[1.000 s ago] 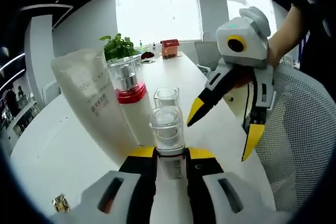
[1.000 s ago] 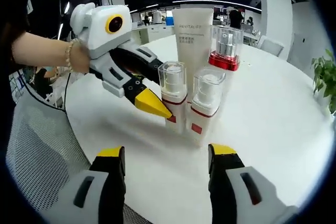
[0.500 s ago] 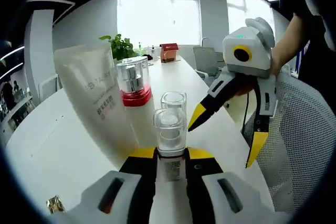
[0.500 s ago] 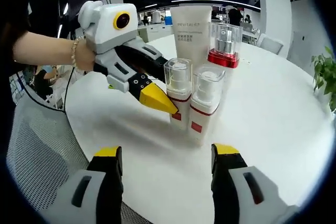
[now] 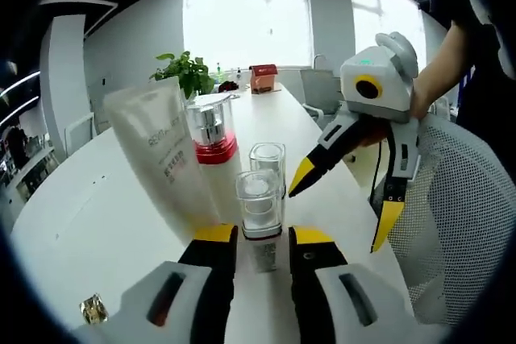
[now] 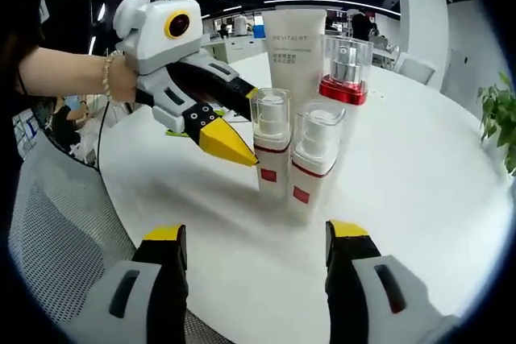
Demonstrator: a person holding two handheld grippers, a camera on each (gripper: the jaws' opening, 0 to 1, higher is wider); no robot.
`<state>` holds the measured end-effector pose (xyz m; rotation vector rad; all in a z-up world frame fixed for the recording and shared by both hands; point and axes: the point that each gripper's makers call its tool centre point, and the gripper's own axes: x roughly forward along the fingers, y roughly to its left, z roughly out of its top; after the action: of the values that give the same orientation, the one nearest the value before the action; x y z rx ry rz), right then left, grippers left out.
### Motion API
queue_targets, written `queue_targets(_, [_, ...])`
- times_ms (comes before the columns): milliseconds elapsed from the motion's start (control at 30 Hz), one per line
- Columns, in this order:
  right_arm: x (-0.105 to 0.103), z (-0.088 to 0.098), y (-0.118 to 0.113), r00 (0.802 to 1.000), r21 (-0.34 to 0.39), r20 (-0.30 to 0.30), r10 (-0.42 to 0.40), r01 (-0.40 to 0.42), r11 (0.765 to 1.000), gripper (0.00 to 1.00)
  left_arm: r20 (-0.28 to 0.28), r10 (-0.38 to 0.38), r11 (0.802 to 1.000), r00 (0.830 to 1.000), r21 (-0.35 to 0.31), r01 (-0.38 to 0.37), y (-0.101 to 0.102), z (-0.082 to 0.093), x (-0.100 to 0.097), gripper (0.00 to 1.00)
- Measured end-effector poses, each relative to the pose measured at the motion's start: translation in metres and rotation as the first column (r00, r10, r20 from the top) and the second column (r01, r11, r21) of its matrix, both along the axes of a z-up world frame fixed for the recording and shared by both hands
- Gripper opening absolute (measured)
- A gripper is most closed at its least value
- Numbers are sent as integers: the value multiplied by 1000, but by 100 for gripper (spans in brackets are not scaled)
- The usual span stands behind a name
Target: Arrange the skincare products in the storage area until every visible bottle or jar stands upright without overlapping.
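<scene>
Flanking a small clear-capped bottle (image 5: 260, 207), the left gripper (image 5: 263, 241) has its jaws close beside it; actual contact is unclear. At its 12 o'clock stands a second small bottle (image 5: 267, 163), then a red-collared pump bottle (image 5: 214, 151) and white tube (image 5: 161, 151) at 11 o'clock. Right gripper (image 6: 256, 241) hangs spread wide over the white table (image 6: 419, 175).

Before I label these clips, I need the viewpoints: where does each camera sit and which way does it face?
Left gripper view: rides the left gripper, facing down the white table towards the windows; its jaws flank a small clear-capped bottle.
Right gripper view: rides the right gripper, open, facing the bottles.
Shared: the white tube, the red-collared pump bottle, each other's gripper.
</scene>
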<state>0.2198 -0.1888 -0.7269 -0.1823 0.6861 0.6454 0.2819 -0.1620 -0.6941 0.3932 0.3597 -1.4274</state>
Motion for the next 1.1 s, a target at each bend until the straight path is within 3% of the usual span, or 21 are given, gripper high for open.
queue_targets(300, [2, 2, -1, 1000, -2, 12, -6, 6, 1000, 74, -18, 51, 999, 999, 21, -50, 13, 9, -8, 34])
queue_targets(500, [4, 5, -1, 1000, 5, 25, -11, 11, 1000, 76, -38, 118, 993, 992, 28, -117, 27, 16, -14, 49])
queue_targets(700, [7, 15, -3, 999, 28, 43, -33, 32, 999, 78, -92, 242, 970, 966, 38, -239, 48, 20, -19, 64])
queue_targets(800, [6, 17, -3, 998, 29, 47, -32, 30, 999, 79, -114, 286, 958, 951, 39, -283, 57, 23, -23, 67])
queue_targets(1100, [3, 25, 0, 998, 46, 63, -21, 18, 999, 82, -175, 428, 902, 887, 18, -432, 89, 26, -35, 78])
